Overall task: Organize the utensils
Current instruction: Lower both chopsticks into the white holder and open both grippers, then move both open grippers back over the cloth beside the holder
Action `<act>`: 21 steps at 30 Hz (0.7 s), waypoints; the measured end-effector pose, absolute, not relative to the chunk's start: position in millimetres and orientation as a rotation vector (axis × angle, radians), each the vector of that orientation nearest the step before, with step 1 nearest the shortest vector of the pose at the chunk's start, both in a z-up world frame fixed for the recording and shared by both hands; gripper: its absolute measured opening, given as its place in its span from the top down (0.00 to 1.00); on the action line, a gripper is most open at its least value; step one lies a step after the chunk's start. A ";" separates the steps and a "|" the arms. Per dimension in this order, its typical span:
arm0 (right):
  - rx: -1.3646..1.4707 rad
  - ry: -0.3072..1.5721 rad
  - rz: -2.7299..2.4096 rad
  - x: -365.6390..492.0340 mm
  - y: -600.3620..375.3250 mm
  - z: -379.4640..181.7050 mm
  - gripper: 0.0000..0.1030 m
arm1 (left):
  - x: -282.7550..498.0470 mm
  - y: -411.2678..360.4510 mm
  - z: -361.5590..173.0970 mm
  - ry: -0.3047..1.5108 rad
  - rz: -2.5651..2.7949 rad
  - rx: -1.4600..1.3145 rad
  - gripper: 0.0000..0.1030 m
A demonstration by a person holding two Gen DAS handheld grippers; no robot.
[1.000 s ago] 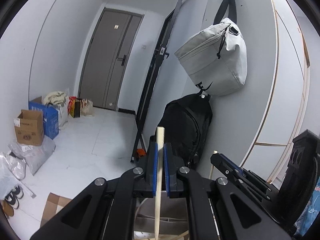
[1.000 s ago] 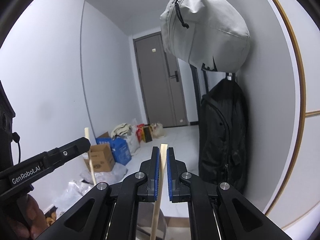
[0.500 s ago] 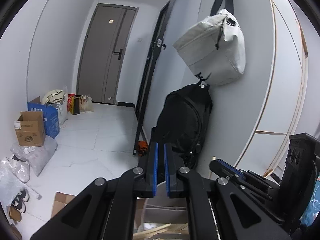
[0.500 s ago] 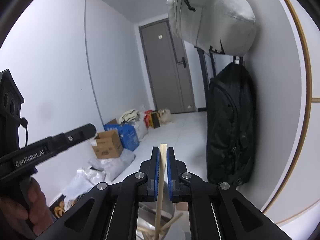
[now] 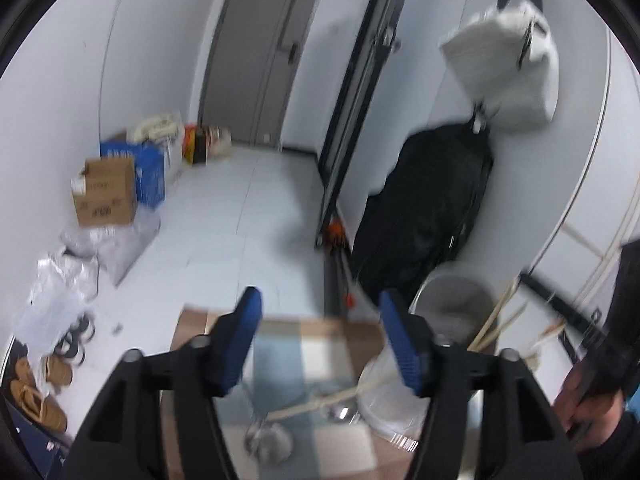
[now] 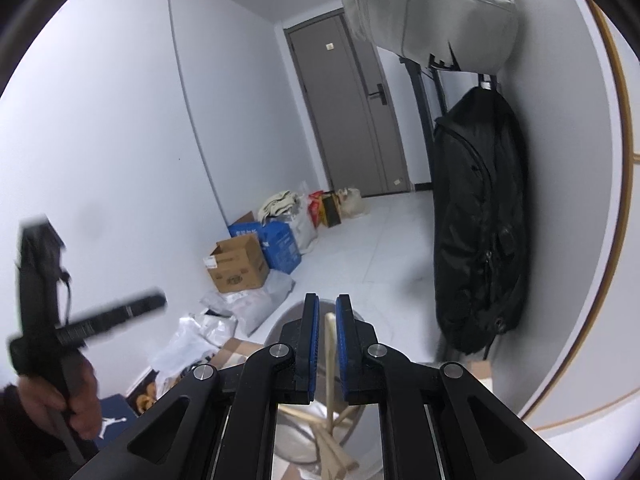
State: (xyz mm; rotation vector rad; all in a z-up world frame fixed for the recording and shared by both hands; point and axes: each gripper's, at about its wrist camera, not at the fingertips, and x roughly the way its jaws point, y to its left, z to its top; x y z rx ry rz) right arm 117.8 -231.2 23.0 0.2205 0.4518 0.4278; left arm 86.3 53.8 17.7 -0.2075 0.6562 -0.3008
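The left tongs [image 5: 320, 312] have dipped toward the desk [image 5: 280, 360] and their jaws have just been opening; they now stand wide with nothing between them, the chopstick they gripped a second ago gone from their pads. From the left, in the left wrist view: shoes and plastic bags lie on the floor beside a brown carton [image 5: 105, 192] and a blue box [image 5: 150, 178], their printing too blurred to read. Open white tile runs to the grey door [image 5: 264, 52]. On the checked desk a pale utensil handle [image 5: 316, 402] lies loose near a metal spoon, touching a clear container. Behind it a grey holder [image 5: 454, 304] carries several chopsticks [image 5: 496, 320] leaning against its right rim. A black backpack [image 5: 428, 208] and grey bag [image 5: 508, 68] hang on the wall. In the right wrist view, a hand [image 6: 68, 392] holds the other tool at the left edge; a Jordan logo shows on a blue item below. The right tongs [image 6: 327, 312] have just been opening slightly, jaws narrow, and one chopstick [image 6: 330, 360] stands upright between the pads, apparently no longer pinched, its lower end in the holder among the others.
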 end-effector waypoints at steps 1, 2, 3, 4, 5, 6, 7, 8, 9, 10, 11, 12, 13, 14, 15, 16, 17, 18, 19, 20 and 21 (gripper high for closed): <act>0.220 0.458 0.430 116.6 -231.4 22.9 0.87 | 89.8 51.5 6.9 0.700 -0.311 -0.179 0.41; 0.222 0.460 0.430 114.8 -232.0 23.1 0.84 | 92.8 50.1 -3.0 0.730 -0.318 -0.163 0.41; 0.228 0.459 0.432 112.7 -233.0 23.6 0.70 | 96.0 48.7 -10.1 0.757 -0.337 -0.151 0.41; 0.238 0.458 0.433 110.3 -234.6 24.6 0.52 | 100.2 46.4 -17.8 0.795 -0.360 -0.134 0.41; 0.255 0.450 0.438 105.9 -237.1 26.2 0.47 | 103.8 42.0 -25.8 0.819 -0.367 -0.106 0.41; 0.267 0.436 0.444 101.2 -239.3 28.4 0.42 | 104.7 39.5 -28.7 0.824 -0.377 -0.089 0.41; 0.269 0.426 0.449 97.2 -240.6 30.9 0.41 | 107.4 35.1 -32.8 0.843 -0.412 -0.071 0.41; 0.266 0.418 0.454 92.6 -241.5 33.1 0.40 | 110.3 30.2 -36.8 0.867 -0.437 -0.046 0.41; 0.263 0.405 0.458 86.0 -242.8 35.6 0.37 | 110.3 28.0 -39.5 0.877 -0.443 -0.021 0.41; 0.262 0.399 0.459 82.4 -243.6 36.9 0.34 | 112.0 24.0 -42.0 0.886 -0.461 0.002 0.41; 0.262 0.391 0.461 77.8 -244.9 38.7 0.34 | 114.2 17.4 -45.4 0.909 -0.495 0.027 0.41; 0.264 0.385 0.459 73.3 -246.6 40.4 0.33 | 114.1 13.7 -46.3 0.916 -0.512 0.042 0.41; 0.267 0.380 0.457 70.3 -248.3 41.6 0.32 | 113.6 8.6 -46.6 0.915 -0.534 0.058 0.41; 0.272 0.376 0.457 67.3 -250.2 42.7 0.31 | 112.3 3.5 -46.0 0.904 -0.550 0.075 0.41; 0.282 0.369 0.459 63.5 -252.9 43.4 0.29 | 111.0 0.4 -43.0 0.893 -0.556 0.089 0.41; 0.289 0.367 0.458 62.7 -254.4 43.6 0.28 | 109.5 -1.3 -42.9 0.886 -0.567 0.101 0.41; 0.295 0.367 0.457 60.8 -255.7 43.5 0.28 | 110.4 -9.1 -42.9 0.881 -0.580 0.126 0.41; 0.297 0.370 0.457 59.0 -256.6 42.8 0.28 | 111.2 -9.8 -44.4 0.876 -0.583 0.147 0.42; 0.295 0.373 0.456 58.0 -256.9 42.2 0.28 | 111.3 -14.2 -45.9 0.870 -0.598 0.170 0.42; 0.295 0.375 0.454 57.2 -257.7 41.6 0.28 | 113.0 -14.7 -47.7 0.863 -0.609 0.182 0.47; 0.298 0.377 0.451 56.9 -258.4 41.0 0.28 | 113.8 -17.8 -48.5 0.854 -0.606 0.202 0.59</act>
